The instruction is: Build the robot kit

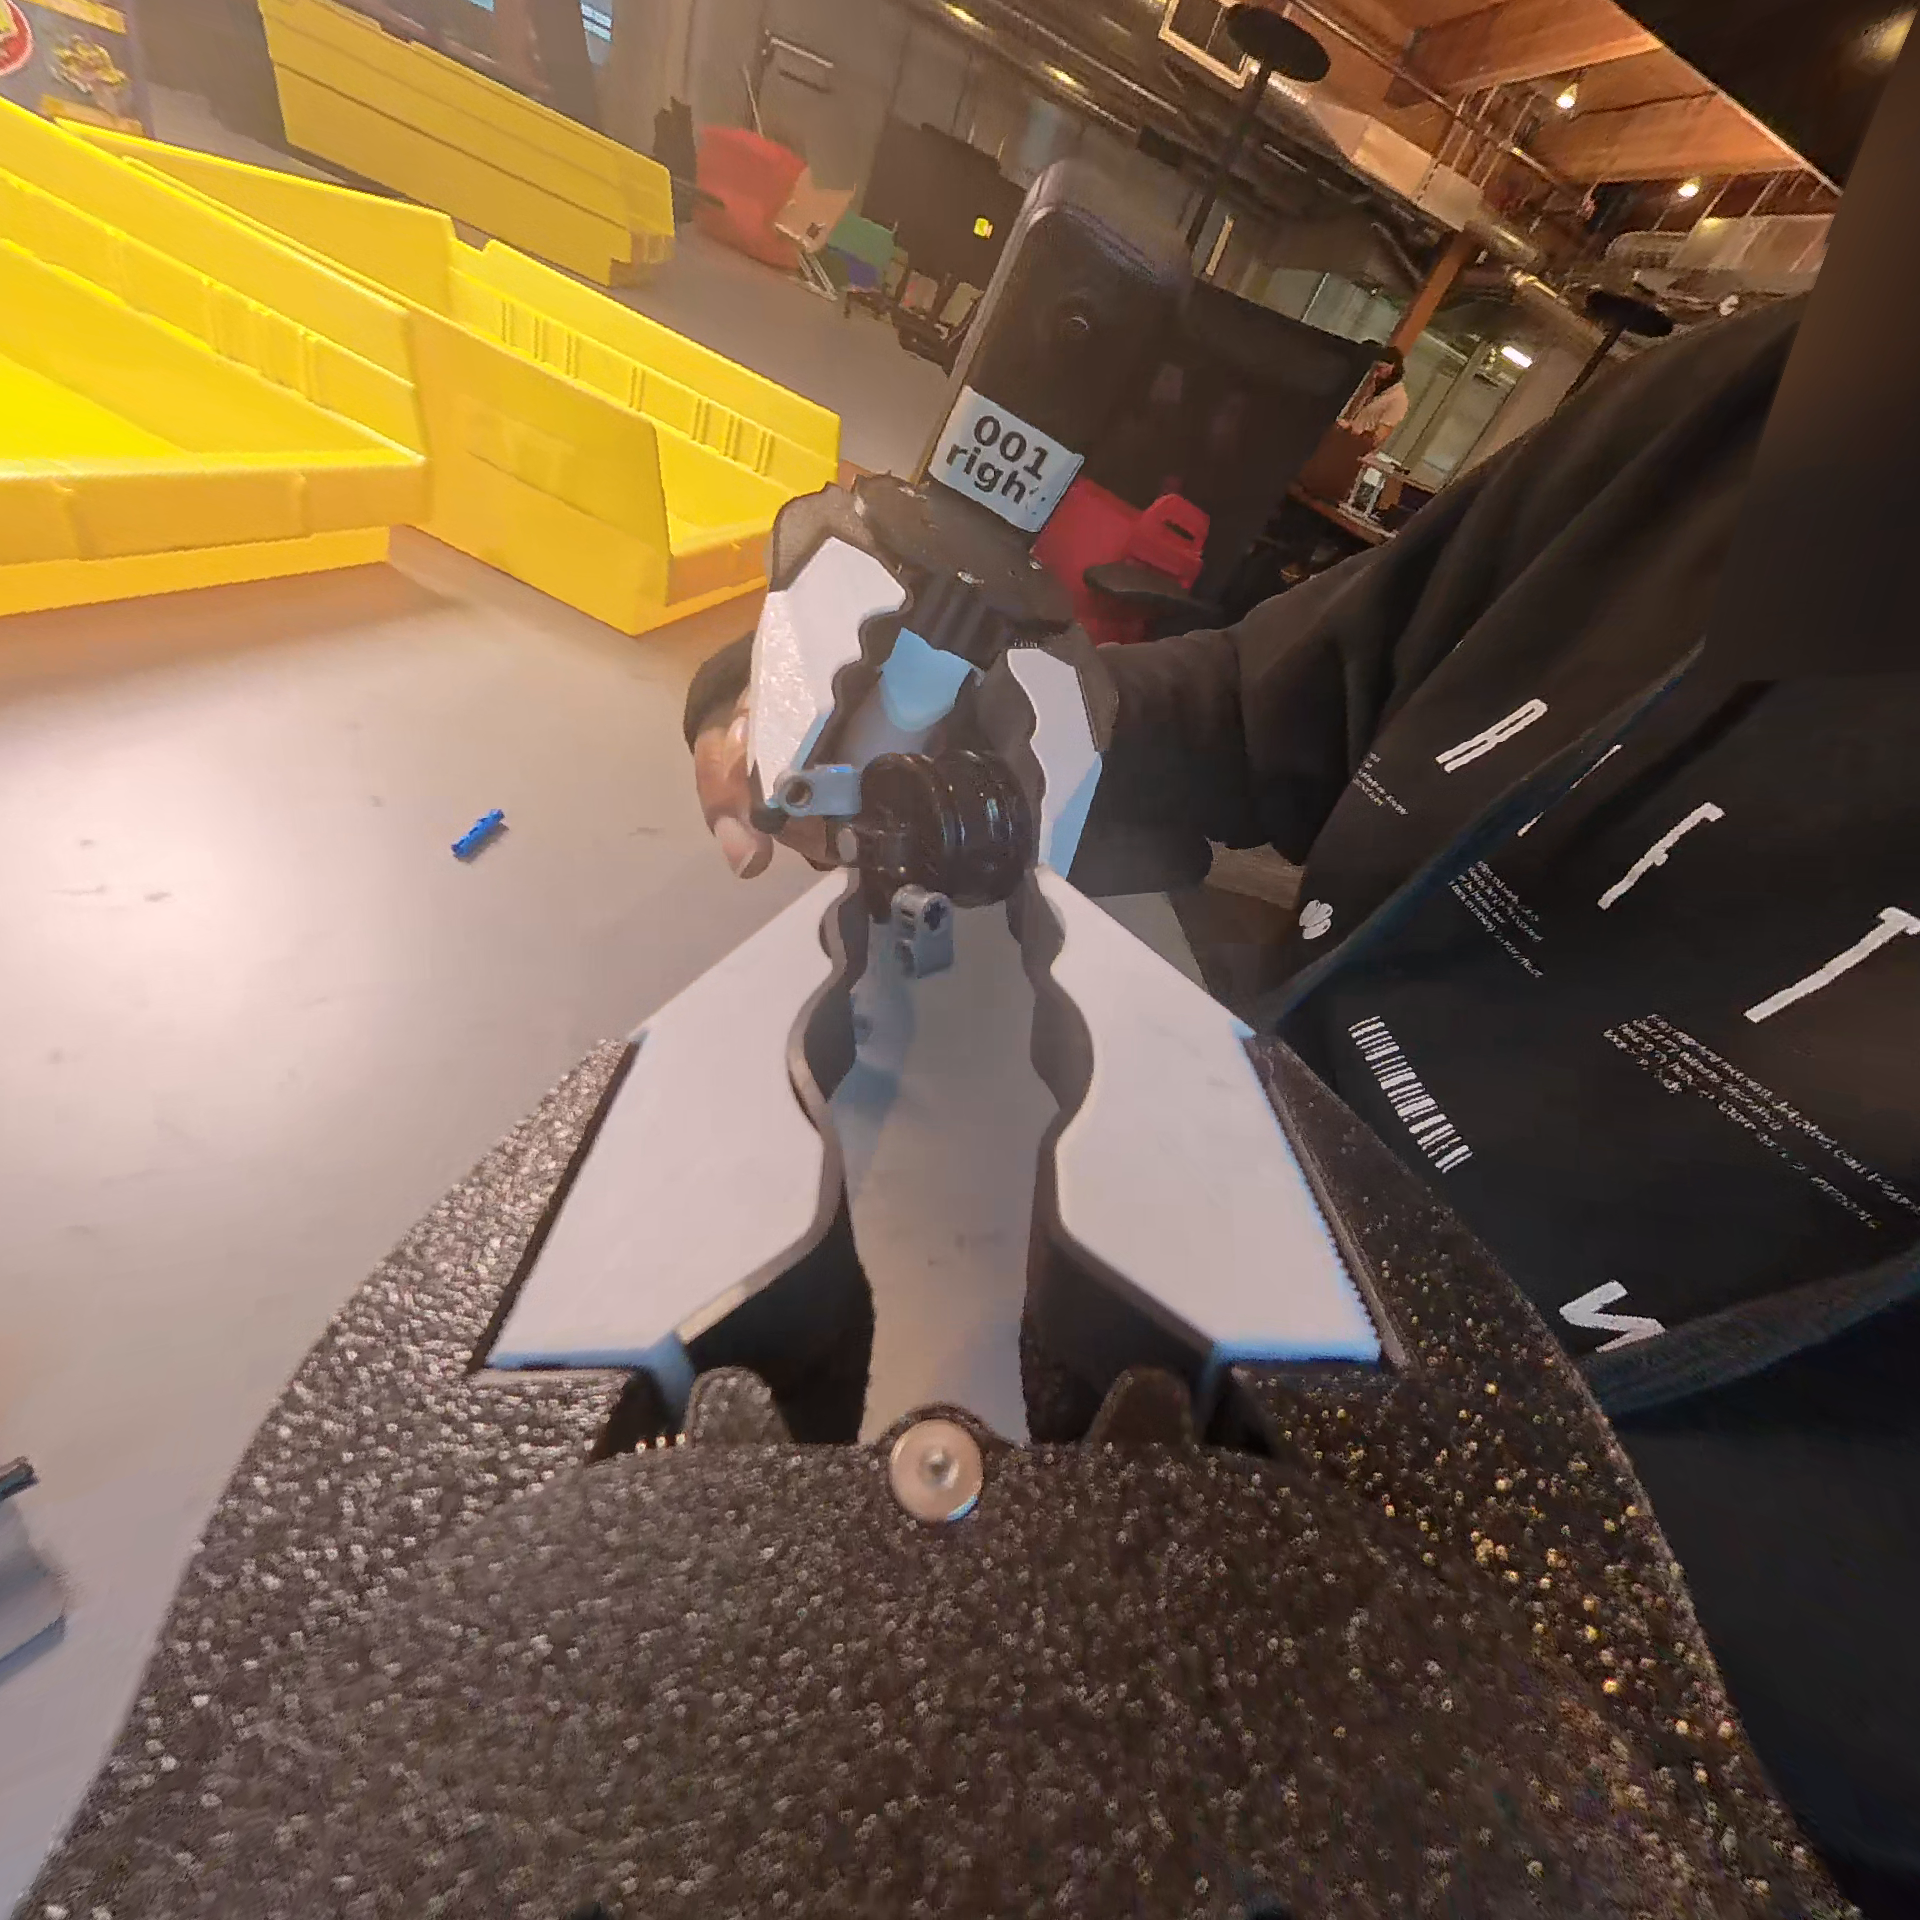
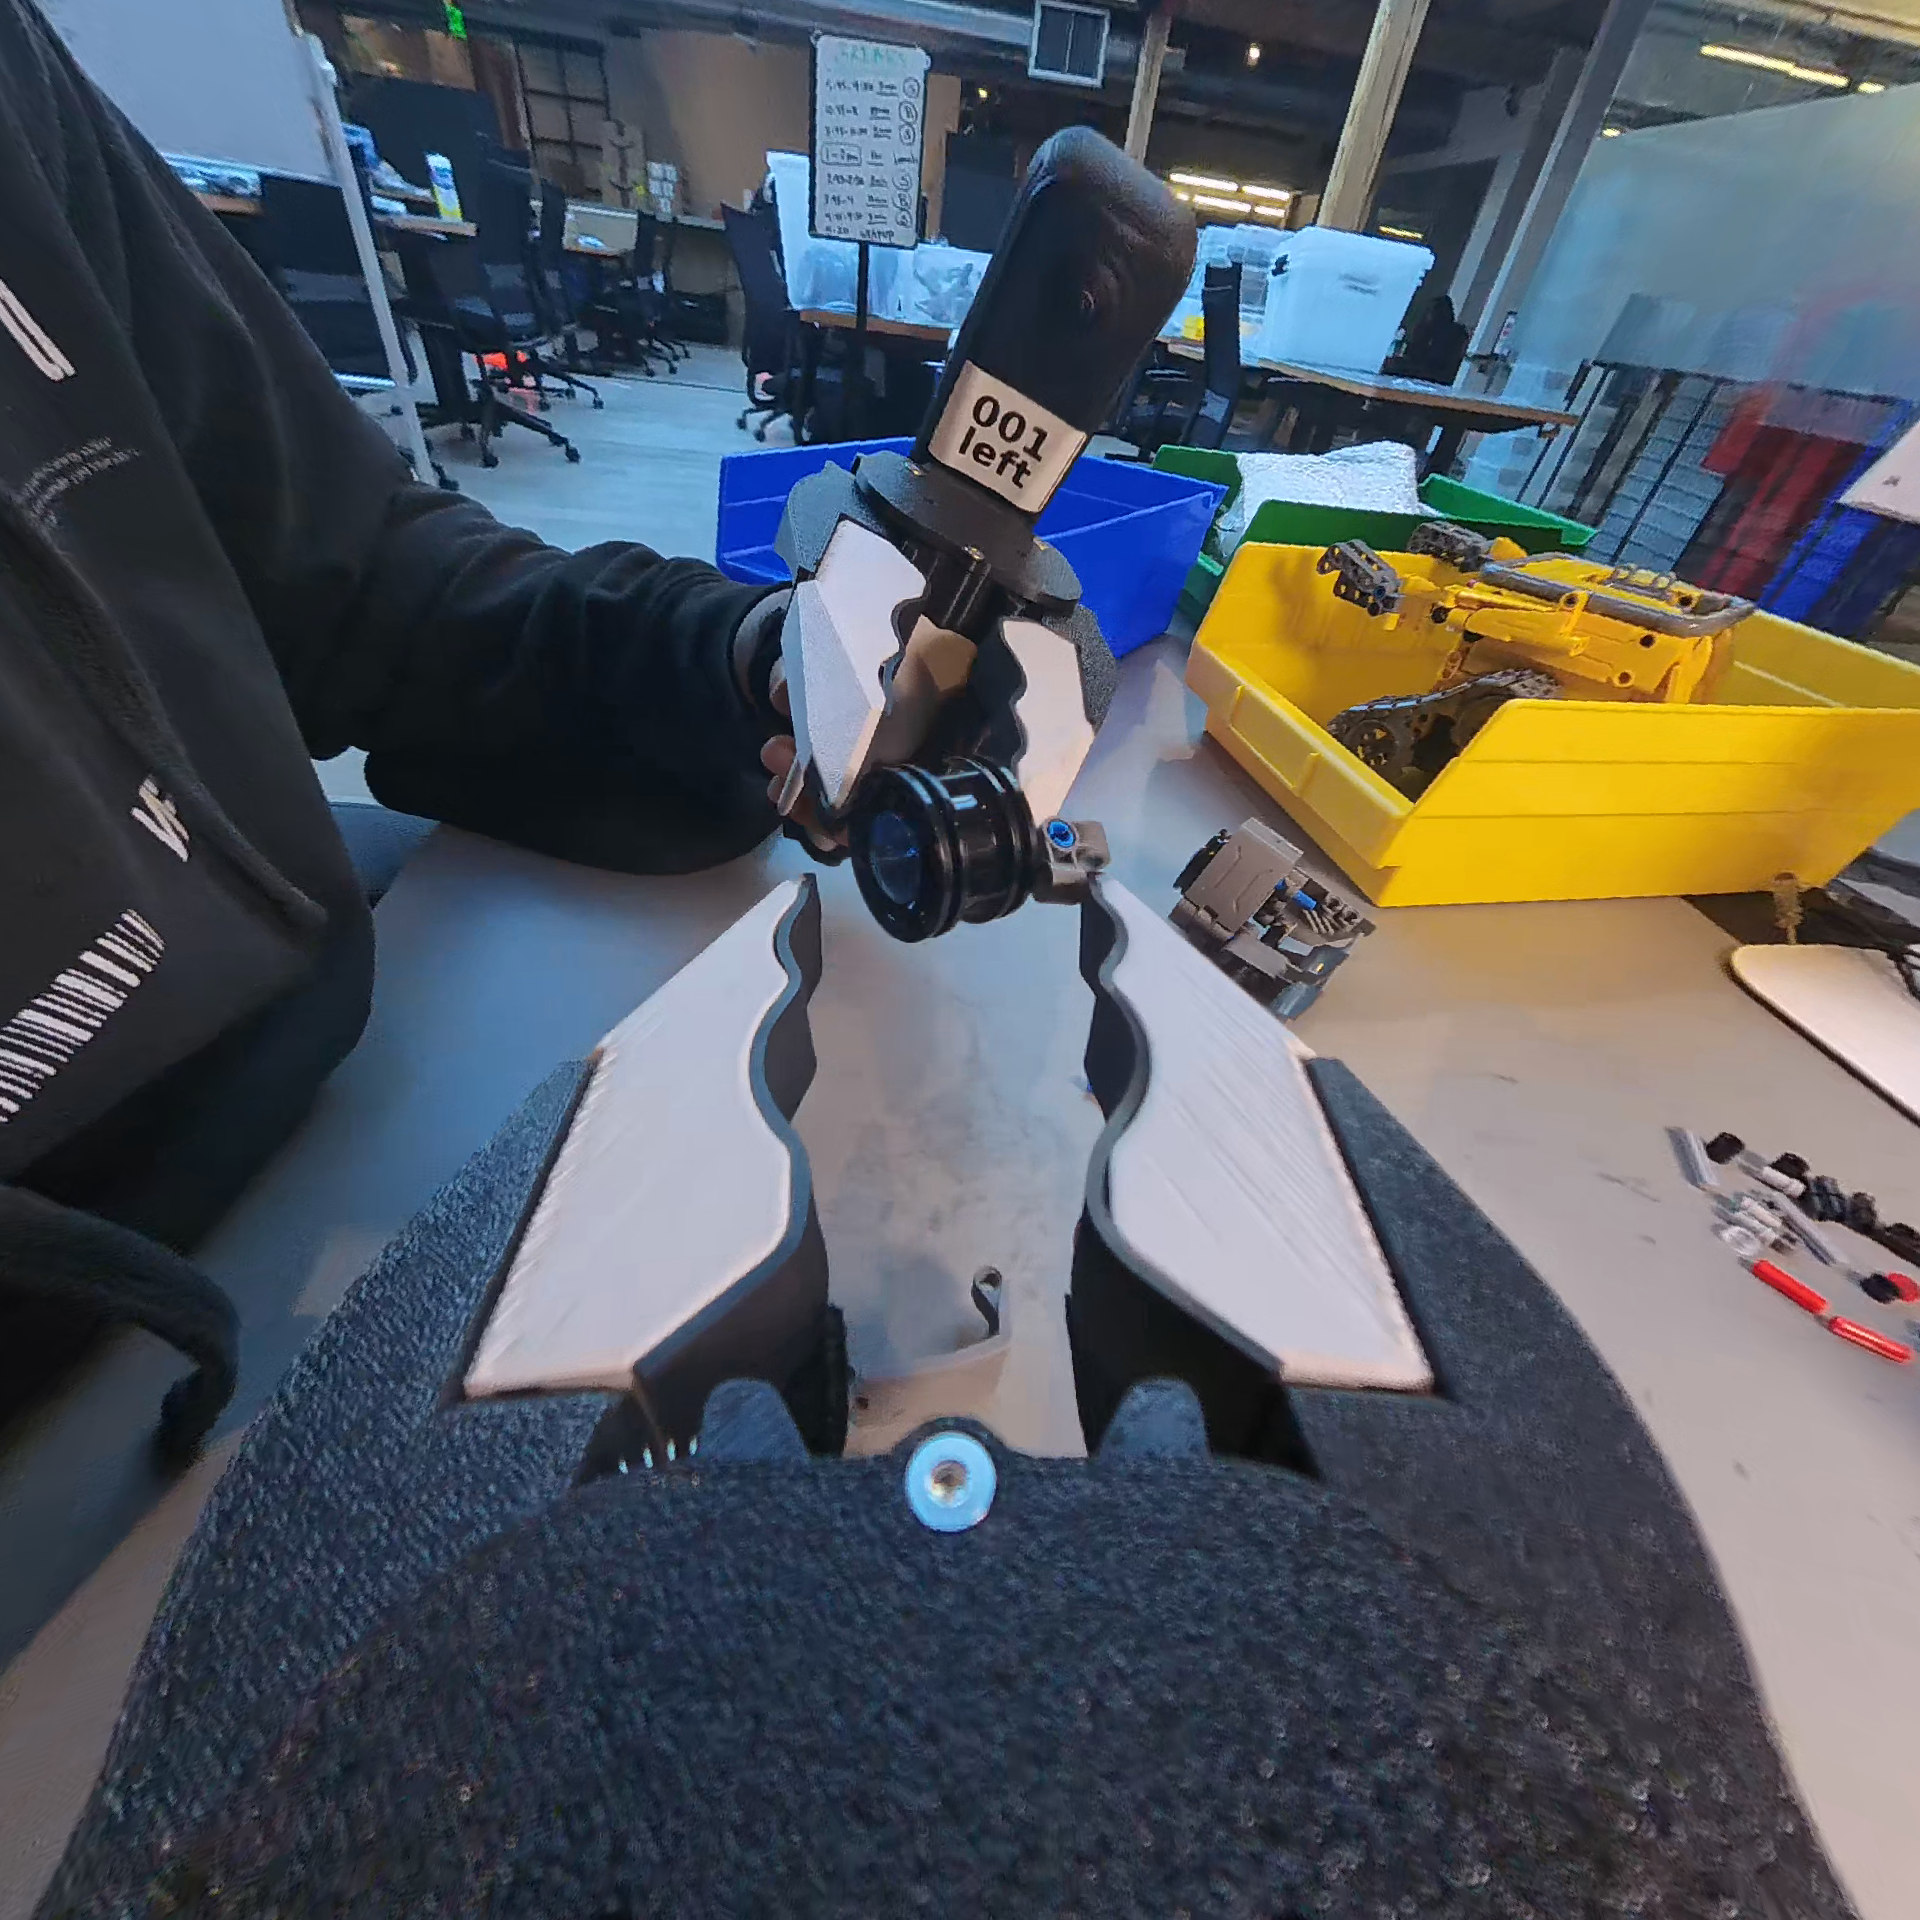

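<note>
Across the grey bench (image 2: 1507, 1091), a yellow bin (image 2: 1558, 821) sits toward the far right edge. My left gripper (image 1: 945, 894) pinches the black wheel (image 2: 935, 847) in the air above the bench's near edge. My right gripper (image 2: 945, 894) is spread wide, one fingertip touching the wheel's small grey connector (image 2: 1072, 847).

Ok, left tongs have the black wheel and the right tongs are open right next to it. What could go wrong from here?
1. The left tongs pinch the black wheel only at their very tips, above the table; it could slip out and roll away.
2. The grey connector on the wheel's side sits right at one fingertip of the open right tongs; a small nudge might knock it loose or twist the wheel in the grip.
</note>
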A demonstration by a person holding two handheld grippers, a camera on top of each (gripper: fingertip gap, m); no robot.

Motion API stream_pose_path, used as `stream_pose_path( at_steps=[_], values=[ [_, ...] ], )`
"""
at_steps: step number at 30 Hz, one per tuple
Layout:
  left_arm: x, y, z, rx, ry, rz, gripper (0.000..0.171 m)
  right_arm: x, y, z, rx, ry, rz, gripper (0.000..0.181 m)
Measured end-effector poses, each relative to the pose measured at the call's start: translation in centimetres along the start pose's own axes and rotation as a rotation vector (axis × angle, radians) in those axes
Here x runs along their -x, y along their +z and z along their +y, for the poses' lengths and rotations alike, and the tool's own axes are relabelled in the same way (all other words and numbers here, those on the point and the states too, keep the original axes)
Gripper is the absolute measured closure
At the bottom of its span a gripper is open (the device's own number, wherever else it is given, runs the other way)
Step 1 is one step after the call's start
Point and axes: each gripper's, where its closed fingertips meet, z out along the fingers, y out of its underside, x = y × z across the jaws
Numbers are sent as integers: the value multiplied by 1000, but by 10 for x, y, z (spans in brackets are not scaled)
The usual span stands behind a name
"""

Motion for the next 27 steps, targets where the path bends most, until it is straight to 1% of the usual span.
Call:
stream_pose_path(
  at_steps=[3,7,9,10,11,13,14,15,16,18,19,24,26,27],
  values=[
    [0,-1,1,-6,-37,22,143,-3,0,3,5,29,7,140],
    [5,-3,-6,-73,-148,52,143,-9,1,1,-7,140,11,141],
    [14,-6,-10,-124,-214,36,143,-18,1,3,-13,238,38,142],
    [19,-9,-12,-149,-246,30,143,-24,0,2,-30,297,54,148],
    [23,-13,-14,-173,-268,25,151,-32,-3,1,-56,358,82,154],
    [29,-19,-18,-215,-289,12,155,-43,-9,-2,-121,490,90,155],
    [32,-20,-20,-224,-289,-3,160,-47,-12,-5,-156,544,87,161],
    [34,-21,-19,-224,-284,-22,163,-49,-14,-6,-182,579,84,162],
    [37,-20,-19,-220,-278,-44,162,-52,-15,-5,-186,597,88,171],
    [43,-19,-16,-202,-276,-81,156,-56,-15,0,-168,589,116,179],
    [47,-18,-12,-176,-273,-111,155,-58,-14,5,-135,578,135,181],
    [59,-28,-6,-113,-196,-238,156,-68,-21,13,-69,526,202,181],
    [65,-32,-1,-66,-152,-306,153,-66,-23,18,-15,465,198,174],
    [68,-34,0,-43,-121,-342,150,-59,-21,19,24,414,162,168]
  ],
)
